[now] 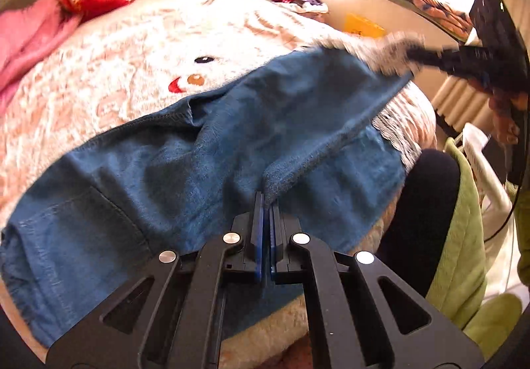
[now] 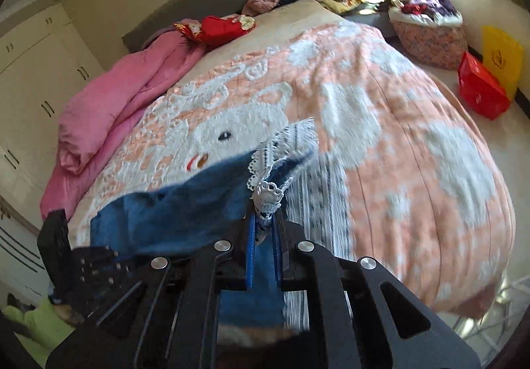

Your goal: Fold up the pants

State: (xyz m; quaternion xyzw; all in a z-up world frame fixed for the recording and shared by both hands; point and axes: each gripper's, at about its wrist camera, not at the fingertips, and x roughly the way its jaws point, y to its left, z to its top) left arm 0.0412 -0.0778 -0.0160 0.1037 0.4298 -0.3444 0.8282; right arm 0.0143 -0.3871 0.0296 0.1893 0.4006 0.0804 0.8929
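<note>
On bedspread, blue pants — lace hem blurred, both grippers clamped.

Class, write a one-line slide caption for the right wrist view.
Right gripper shut on the blue pants' lace-trimmed hem, lifting it over the pink bedspread.

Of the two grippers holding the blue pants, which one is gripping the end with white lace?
The right gripper: its jaws are shut on the white lace trim of the blue pants. The left gripper pinches only a plain blue fold.
</note>
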